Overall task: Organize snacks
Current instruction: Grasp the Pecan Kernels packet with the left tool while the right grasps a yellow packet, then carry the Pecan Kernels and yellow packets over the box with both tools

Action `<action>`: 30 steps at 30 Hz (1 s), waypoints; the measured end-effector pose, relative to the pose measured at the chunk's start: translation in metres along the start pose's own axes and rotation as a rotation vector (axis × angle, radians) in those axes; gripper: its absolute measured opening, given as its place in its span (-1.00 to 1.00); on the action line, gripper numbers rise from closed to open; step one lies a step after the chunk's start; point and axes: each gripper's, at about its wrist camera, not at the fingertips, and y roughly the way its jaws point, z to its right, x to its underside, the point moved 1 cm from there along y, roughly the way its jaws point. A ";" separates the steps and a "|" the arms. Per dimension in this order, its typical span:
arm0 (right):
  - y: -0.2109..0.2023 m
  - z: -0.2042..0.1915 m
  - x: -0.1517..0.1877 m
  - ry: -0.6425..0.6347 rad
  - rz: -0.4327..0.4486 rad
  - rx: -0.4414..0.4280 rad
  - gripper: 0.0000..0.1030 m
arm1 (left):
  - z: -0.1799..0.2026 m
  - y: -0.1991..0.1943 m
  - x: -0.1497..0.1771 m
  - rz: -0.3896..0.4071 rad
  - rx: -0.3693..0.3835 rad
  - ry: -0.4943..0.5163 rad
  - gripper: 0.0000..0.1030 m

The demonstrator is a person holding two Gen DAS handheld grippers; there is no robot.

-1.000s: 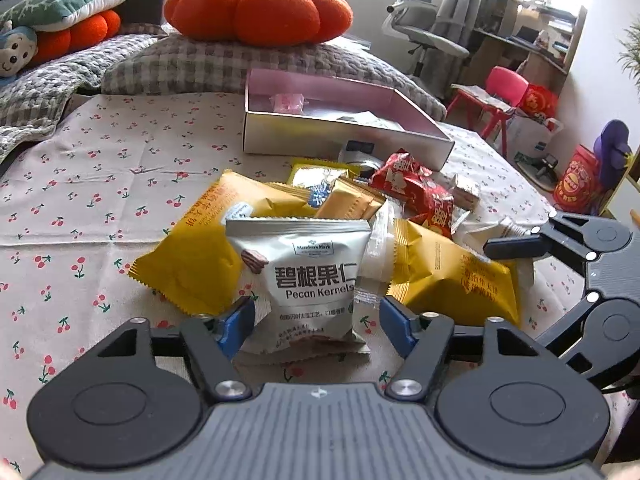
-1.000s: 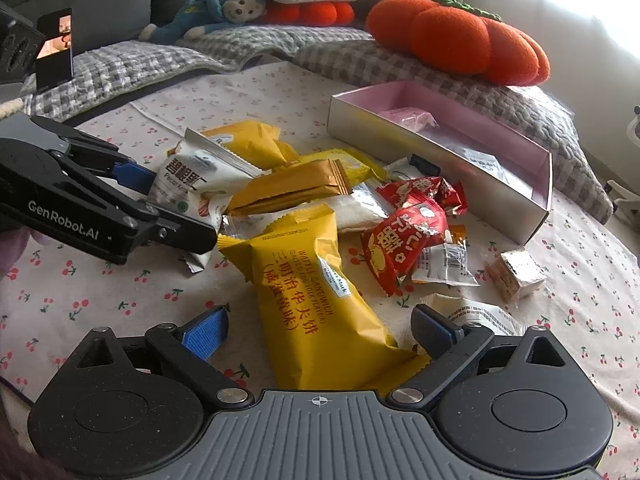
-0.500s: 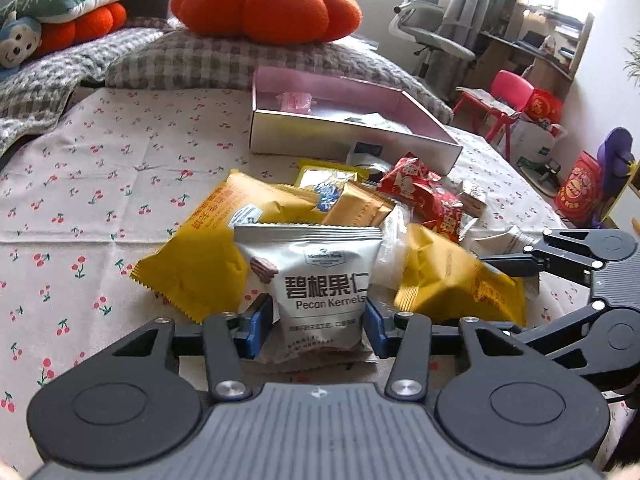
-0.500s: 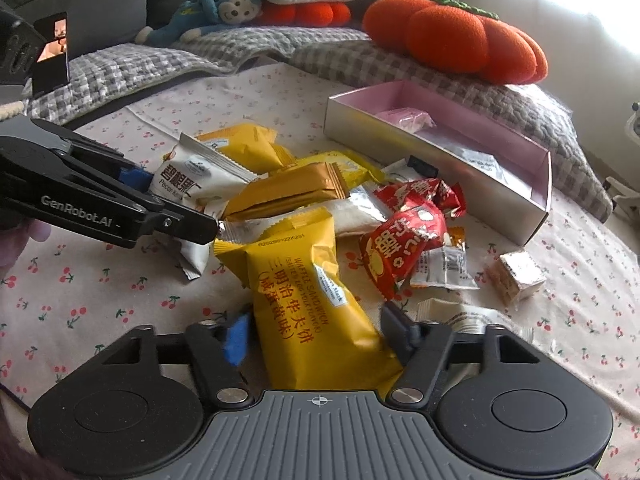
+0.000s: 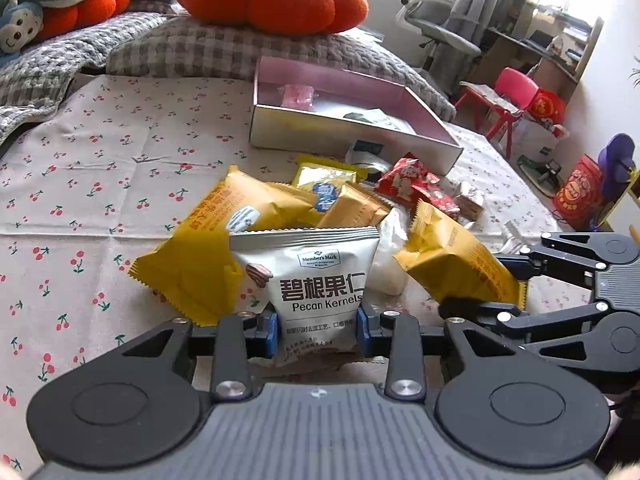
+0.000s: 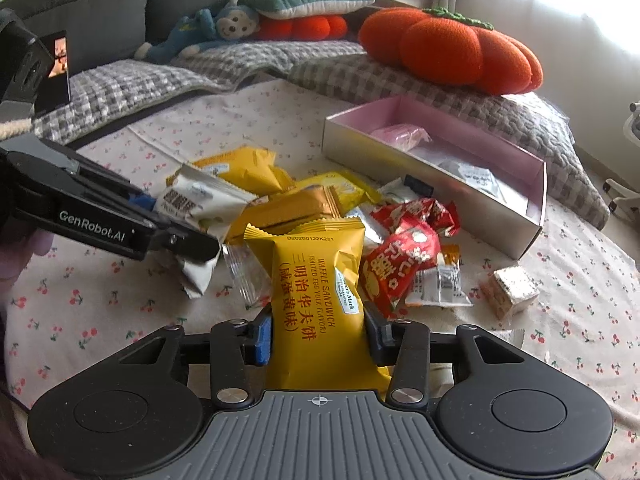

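Left gripper [image 5: 316, 330]: jaws closing, blue pads pressing both sides of the white pecan kernels pouch [image 5: 318, 280], narrow gap. Pouch stands upright between the pads, lower end near the cherry-print cloth [image 5: 100, 168]; in the right wrist view the same pouch [image 6: 200, 204] is pinched at the tip of the left gripper [image 6: 180, 236].

Right gripper [image 6: 318, 336]: jaws closing too, pads squeezing the lower part of the yellow waffle sandwich pack [image 6: 316, 280], pack crumpled inward at the grip. From the left wrist view the right gripper [image 5: 500, 292] holds that yellow pack [image 5: 456, 264] at the right of the pile.

Around them: snack heap in the middle of the cloth. Second yellow pack [image 5: 208, 252] left of and behind the pouch, touching it. Gold-brown wrapper [image 6: 300, 208] behind the waffle pack. Red snack bags [image 6: 404, 252] just right of it, small clear-and-silver sachet [image 6: 440, 284] beside them. Small square wrapped cube [image 6: 512, 288] lies apart, further right.

Beyond the heap: open pink-lined box [image 6: 532, 208], a pink packet [image 6: 400, 136] and a white sachet inside. Behind it a grey checked cushion with an orange pumpkin pillow [image 6: 452, 48] on top; blue monkey plush [image 6: 224, 28] far left.
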 end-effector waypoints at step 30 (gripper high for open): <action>-0.029 0.074 -0.052 0.334 0.136 0.043 -0.17 | 0.024 0.009 -0.086 0.032 0.062 -0.033 -0.40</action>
